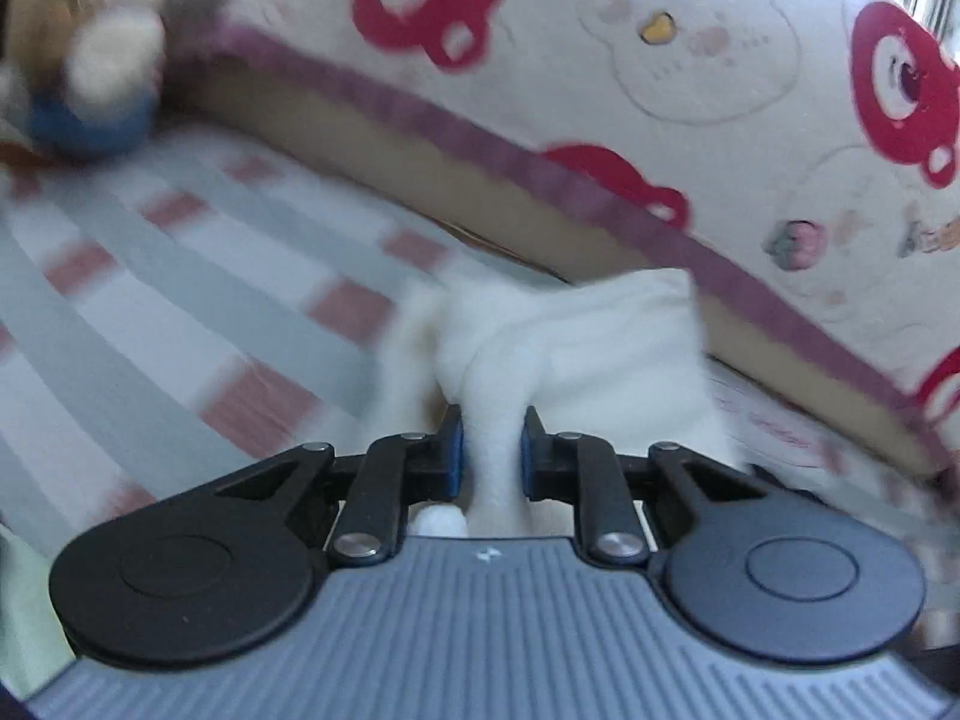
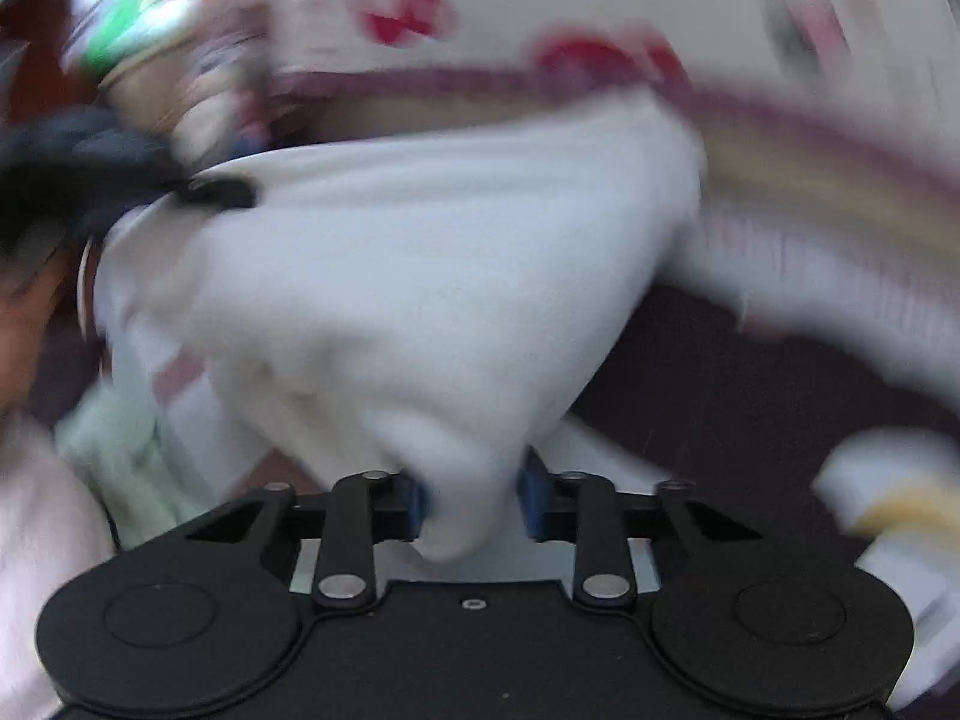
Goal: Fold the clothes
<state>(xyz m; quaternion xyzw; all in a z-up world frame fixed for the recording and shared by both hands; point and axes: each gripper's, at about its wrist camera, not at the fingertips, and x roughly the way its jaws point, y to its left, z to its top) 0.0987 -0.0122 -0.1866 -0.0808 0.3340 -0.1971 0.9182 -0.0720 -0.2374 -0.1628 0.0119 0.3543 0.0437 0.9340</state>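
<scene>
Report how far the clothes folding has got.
Done: nothing folded shows. In hand: the left gripper and the right gripper each pinch the white garment, lifted and bunched over the striped sheet. Left: laying it flat and making every fold. Blur hides details.

Bright daylight glares from the upper corners, while heavy motion blur and fisheye bending smear both views.

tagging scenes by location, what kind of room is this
Most likely a bedroom at home. The left tongs grip a white garment over a checked bedsheet, with a cartoon bear blanket behind it and a blurred plush toy in the corner.
</scene>
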